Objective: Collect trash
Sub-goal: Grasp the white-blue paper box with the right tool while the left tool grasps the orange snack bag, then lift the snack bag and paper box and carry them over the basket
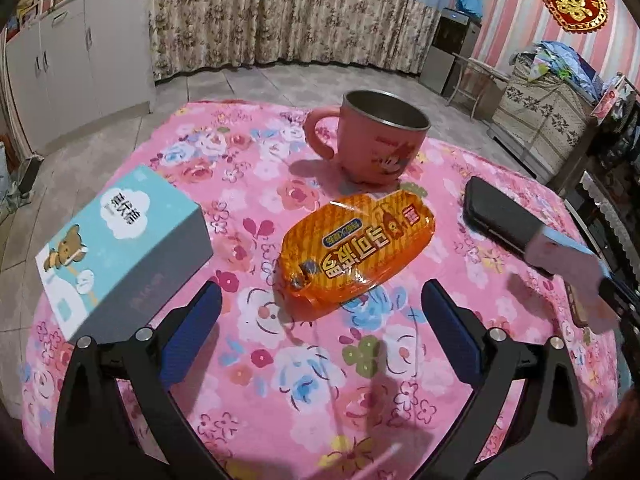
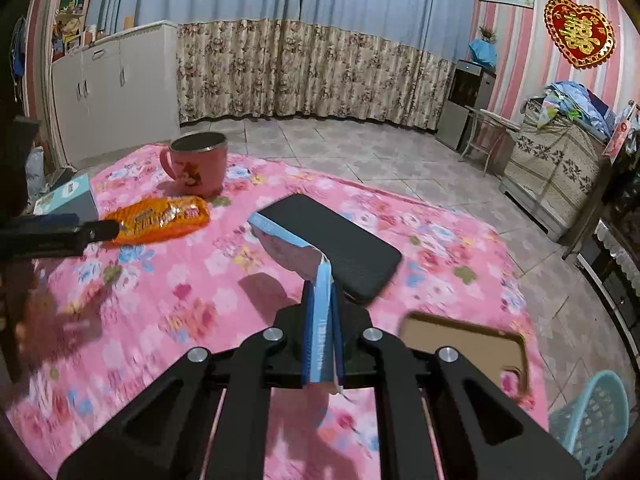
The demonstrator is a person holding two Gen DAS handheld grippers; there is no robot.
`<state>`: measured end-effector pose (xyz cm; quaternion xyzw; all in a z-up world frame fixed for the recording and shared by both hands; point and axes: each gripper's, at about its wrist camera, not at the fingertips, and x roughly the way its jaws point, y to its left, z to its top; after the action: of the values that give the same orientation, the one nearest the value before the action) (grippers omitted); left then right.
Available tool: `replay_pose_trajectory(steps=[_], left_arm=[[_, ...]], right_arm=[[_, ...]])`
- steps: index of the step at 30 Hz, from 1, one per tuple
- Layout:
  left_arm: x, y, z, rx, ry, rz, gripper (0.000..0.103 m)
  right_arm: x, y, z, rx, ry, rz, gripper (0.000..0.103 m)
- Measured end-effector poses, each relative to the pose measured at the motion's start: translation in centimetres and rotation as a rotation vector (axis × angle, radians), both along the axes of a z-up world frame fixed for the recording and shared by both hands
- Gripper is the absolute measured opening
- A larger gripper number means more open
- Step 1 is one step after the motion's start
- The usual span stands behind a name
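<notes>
Korean lettering marks orange snack wrapper (image 1: 352,252); right gripper (image 2: 320,292) pinches blue-edged packet (image 2: 288,244).

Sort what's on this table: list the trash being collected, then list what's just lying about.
Trash:
- orange snack wrapper, ahead of the open left gripper
- flattened blue and pink carton, pinched in the right gripper

Lying about:
- pink mug
- black phone
- teal bear box
- phone case

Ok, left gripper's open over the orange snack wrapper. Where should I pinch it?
Take the orange snack wrapper across its narrow width near the crimped near end, coming down from above. It lies flat on the pink tablecloth, its long axis running away from the open left gripper, so the fingers already straddle that width.
</notes>
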<state>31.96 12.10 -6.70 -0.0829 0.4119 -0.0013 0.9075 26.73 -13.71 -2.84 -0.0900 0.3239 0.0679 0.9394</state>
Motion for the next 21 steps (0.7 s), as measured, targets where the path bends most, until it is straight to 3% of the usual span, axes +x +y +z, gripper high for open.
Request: replay_pose_trajectory(steps=[7,11,12,14,18,21], left_arm=[[1.0,0.0,-1.6,-0.013,0.043,-0.002,0.075],[1.5,-0.3,-2.0,0.012,0.034,0.004,0.068],[1.6,-0.4,-2.0,0.004,0.031,-0.005,0.059],[1.6,-0.6,-2.0,0.019,0.031,-0.007,0.052],[1.6,-0.7,-1.9,0.026,0.035,-0.017,0.023],[1.6,-0.3,-2.0,0.011,0.04,-0.018,0.015]], right_arm=[[-1.7,-2.0,-0.8,-0.01,0.018,-0.03,0.009],[-2.6,-3.4,-0.7,0.032,0.025,-0.057,0.009],[-2.6,-3.5,-0.6,0.037,0.023,-0.06,0.009],[-2.6,-3.8,-0.6,0.038,0.02,-0.061,0.009],[-2.3,-3.9,-1.0,0.051,0.03,-0.062,0.009],[-2.3,-3.8,-1.1,0.049,0.031,-0.063,0.009]])
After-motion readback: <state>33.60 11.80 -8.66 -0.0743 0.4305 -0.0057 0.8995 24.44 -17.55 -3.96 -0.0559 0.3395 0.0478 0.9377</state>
